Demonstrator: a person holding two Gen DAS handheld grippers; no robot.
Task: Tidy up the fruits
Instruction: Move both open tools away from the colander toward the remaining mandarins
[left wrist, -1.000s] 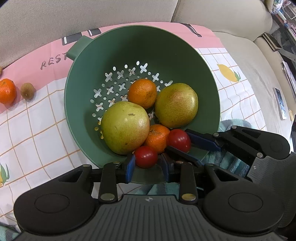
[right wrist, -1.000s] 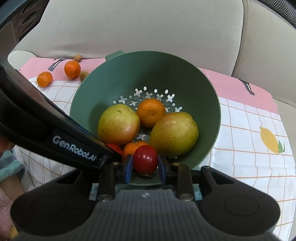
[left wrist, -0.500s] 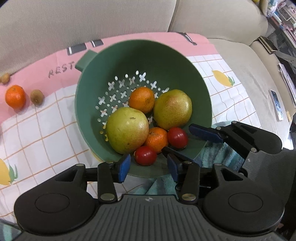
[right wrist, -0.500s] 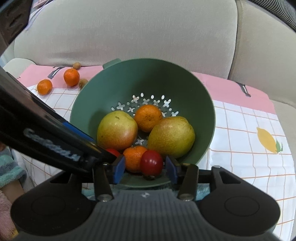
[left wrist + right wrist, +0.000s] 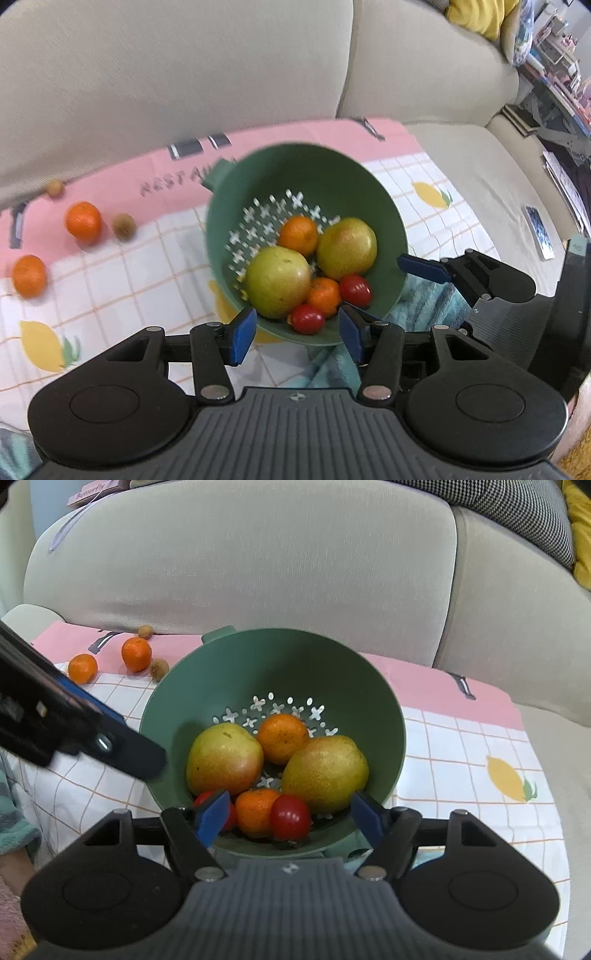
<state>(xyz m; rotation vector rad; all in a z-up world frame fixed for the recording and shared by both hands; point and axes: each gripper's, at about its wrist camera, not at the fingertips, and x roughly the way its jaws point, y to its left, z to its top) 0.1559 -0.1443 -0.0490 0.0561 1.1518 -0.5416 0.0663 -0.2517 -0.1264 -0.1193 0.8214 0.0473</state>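
Both the left tongs [image 5: 297,334] and right tongs [image 5: 290,818] are opening and grip nothing; the two tomatoes [image 5: 290,816] lie free in the green colander [image 5: 236,672]. Behind them lie pears and oranges. At ten o'clock, two oranges [image 5: 136,653] rest on the cloth [image 5: 461,746] before the sofa [image 5: 240,561].

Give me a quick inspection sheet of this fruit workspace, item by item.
Surface: checked lemon-print cloth on a sofa seat.
Job's things: green colander holds two pears, two mandarins, two cherry tomatoes; two mandarins and small brown fruits lie on the cloth outside it.
Clutter: teal towel by the colander.
Grippers: left gripper and right gripper both opening, gripping nothing.
Cables: nothing seen.
Surroundings: beige sofa cushions, phone.
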